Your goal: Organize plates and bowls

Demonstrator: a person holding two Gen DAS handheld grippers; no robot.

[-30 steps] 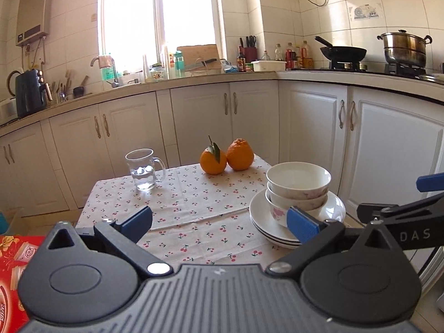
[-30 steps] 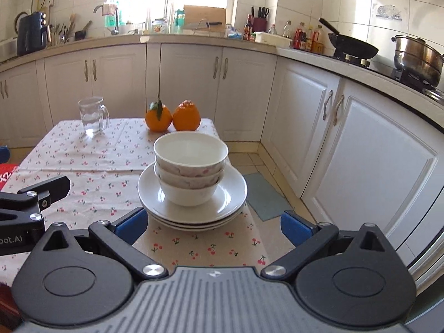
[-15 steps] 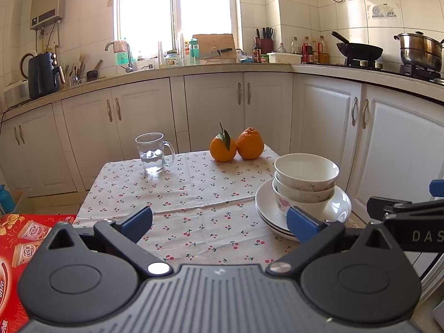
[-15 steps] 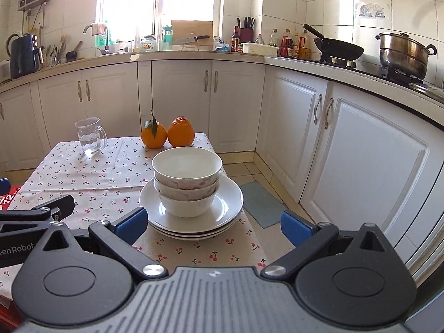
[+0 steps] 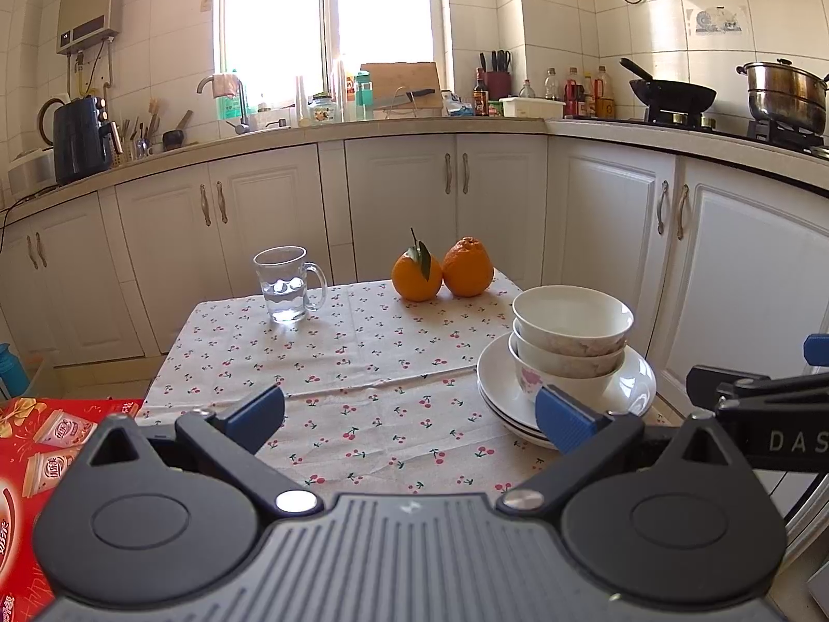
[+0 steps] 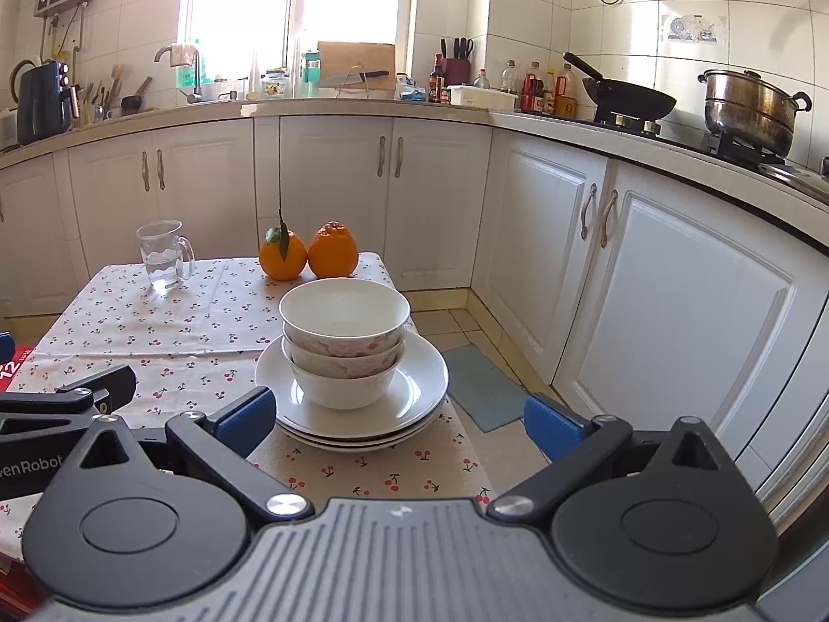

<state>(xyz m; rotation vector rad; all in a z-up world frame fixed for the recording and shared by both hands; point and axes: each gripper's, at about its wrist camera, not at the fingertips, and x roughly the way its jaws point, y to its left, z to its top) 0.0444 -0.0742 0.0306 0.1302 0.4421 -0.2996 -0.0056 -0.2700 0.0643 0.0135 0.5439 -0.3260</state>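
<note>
Three nested white bowls sit on a stack of white plates at the near right corner of the cherry-print table. My left gripper is open and empty, near the table's front edge, left of the stack. My right gripper is open and empty, just in front of the plates. Each gripper shows at the side of the other's view.
A glass mug of water and two oranges stand at the table's far side. A red box lies at the left. White cabinets run along the back and right.
Both grippers have drawn back and risen slightly, so the views tilt up and the stack sits a little farther off. Nothing on the table has moved.
</note>
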